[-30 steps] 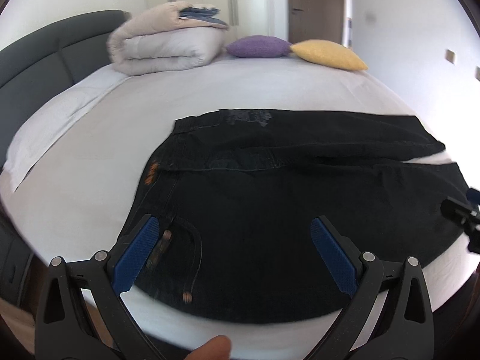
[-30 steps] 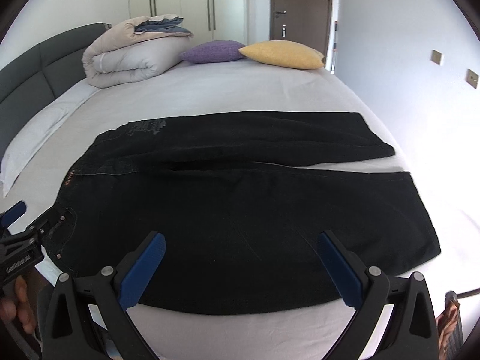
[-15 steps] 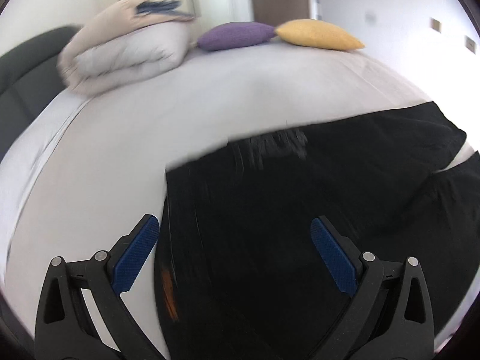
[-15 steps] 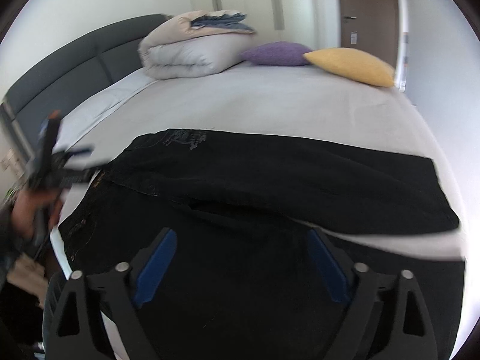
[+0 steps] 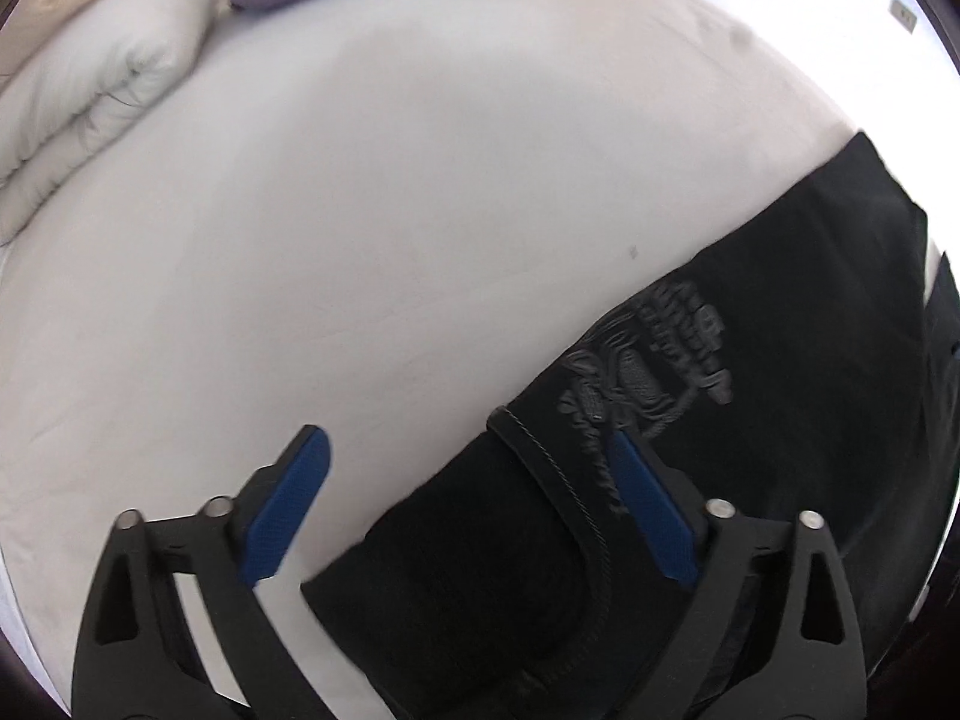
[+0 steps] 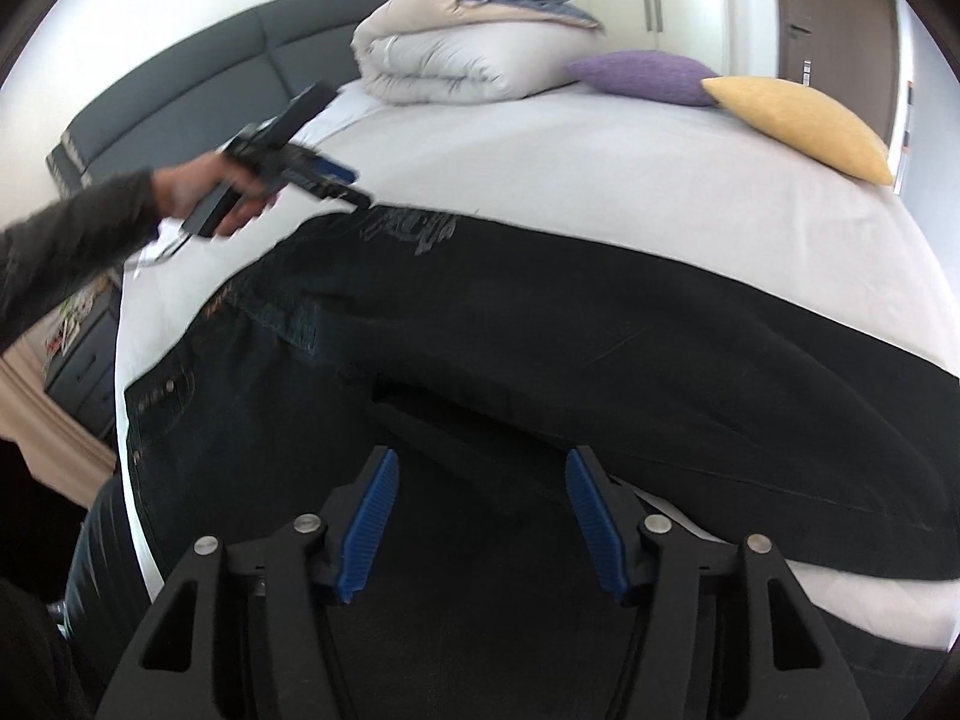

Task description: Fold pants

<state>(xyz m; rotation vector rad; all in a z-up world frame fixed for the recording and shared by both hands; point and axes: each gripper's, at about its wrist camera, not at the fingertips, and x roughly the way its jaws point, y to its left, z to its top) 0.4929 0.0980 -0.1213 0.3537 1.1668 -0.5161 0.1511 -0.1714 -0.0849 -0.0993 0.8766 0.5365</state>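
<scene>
Black pants [image 6: 540, 348] lie spread flat on the white bed [image 6: 600, 150], legs running to the right. In the left wrist view the far waistband corner of the pants [image 5: 690, 420], with a grey embroidered pocket, lies under my left gripper [image 5: 468, 450]. That gripper is open and empty, its right pad [image 5: 651, 510] over the cloth and its left pad over bare sheet. My right gripper [image 6: 480, 468] is open and empty, low over the crotch area. The left gripper also shows in the right wrist view [image 6: 354, 195], held above the far waist corner.
A rolled duvet [image 6: 468, 54] sits at the head of the bed beside a purple cushion [image 6: 642, 75] and a yellow cushion [image 6: 798, 120]. A dark headboard [image 6: 180, 120] and a nightstand [image 6: 84, 348] are at the left. The bed's near edge runs below the waistband.
My left gripper has moved from the near waistband across to the far waist corner. My right gripper has moved forward and lower over the pants, and its jaws have narrowed.
</scene>
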